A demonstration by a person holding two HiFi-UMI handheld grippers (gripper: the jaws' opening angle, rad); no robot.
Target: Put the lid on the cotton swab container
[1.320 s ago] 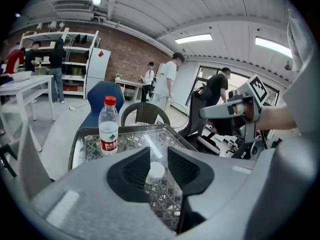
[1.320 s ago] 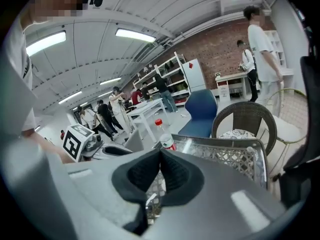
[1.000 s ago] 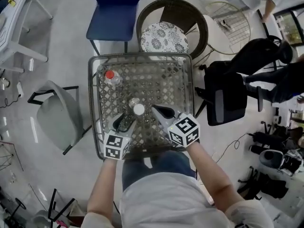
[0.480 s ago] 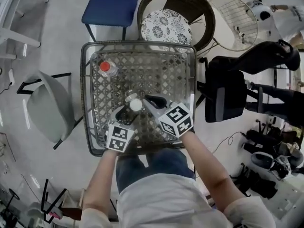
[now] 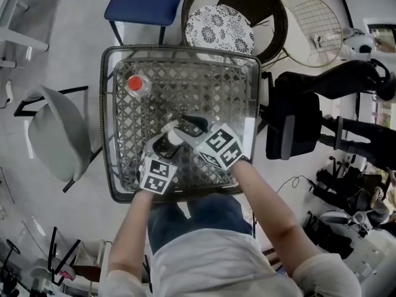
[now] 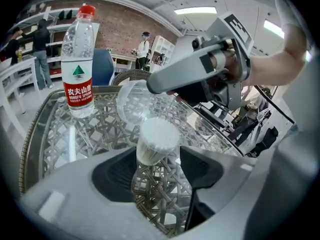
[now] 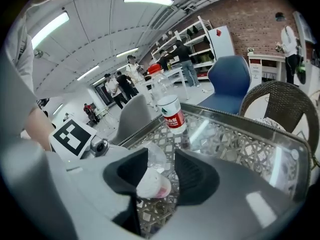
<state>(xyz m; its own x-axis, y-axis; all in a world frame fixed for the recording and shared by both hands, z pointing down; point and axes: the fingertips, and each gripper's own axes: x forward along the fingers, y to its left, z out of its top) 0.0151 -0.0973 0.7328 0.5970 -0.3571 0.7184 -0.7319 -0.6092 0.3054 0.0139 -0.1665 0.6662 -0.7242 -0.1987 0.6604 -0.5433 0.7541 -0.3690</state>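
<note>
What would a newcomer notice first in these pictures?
The marker-cubed left gripper and right gripper meet at centre; their jaws have just been opening, with the uncapped cotton swab container between them and the clear lid tilted beside it. A red-capped water bottle stands at the far left corner of the wicker table.

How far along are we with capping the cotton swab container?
Done: the container stands on the table between the left gripper's jaws. In hand: nothing; both grippers' jaws have just been opening, and the clear lid sits loose at the right gripper's tips. Left: the swabs are uncovered, so the lid must go on.
</note>
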